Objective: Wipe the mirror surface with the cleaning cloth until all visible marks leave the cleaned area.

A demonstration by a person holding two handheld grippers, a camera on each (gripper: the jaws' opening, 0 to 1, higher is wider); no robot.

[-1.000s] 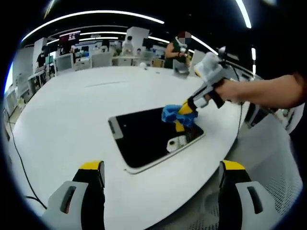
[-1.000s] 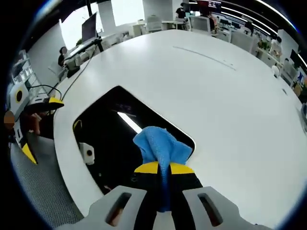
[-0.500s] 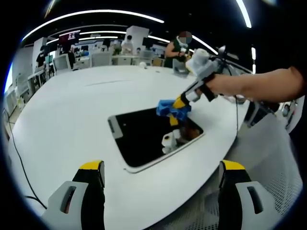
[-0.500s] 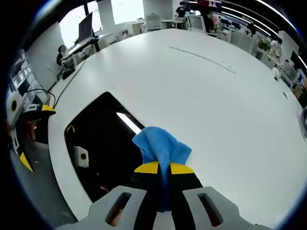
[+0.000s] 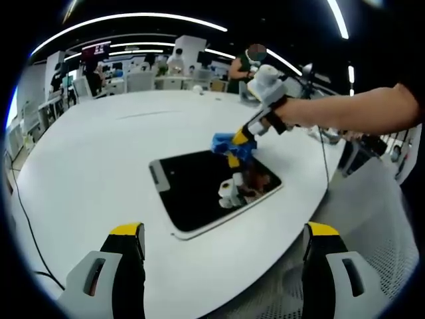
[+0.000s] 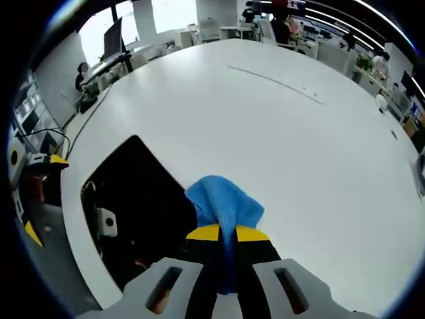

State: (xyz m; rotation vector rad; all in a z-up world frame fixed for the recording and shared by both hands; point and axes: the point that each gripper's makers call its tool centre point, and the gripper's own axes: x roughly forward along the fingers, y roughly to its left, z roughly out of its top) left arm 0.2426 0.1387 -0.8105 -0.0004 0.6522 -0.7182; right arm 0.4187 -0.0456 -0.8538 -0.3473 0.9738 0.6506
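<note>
Your right gripper [image 6: 221, 234] pinches the blue cloth [image 6: 222, 203] at the mirror's [image 5: 199, 189] far right edge on the white table [image 5: 86, 173]; your left gripper [image 5: 222, 249] hangs near, jaws wide

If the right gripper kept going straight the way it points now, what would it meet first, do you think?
Probably the white table just past the mirror's edge. The right gripper holds the blue cloth there, though depth is unclear.

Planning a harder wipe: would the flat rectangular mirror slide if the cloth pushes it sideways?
The flat rectangular mirror probably slides easily: it lies loose on the smooth white table, nothing bracing it. The bunched blue cleaning cloth looks soft, so it should drag gently. The right tongs pinch it.
</note>
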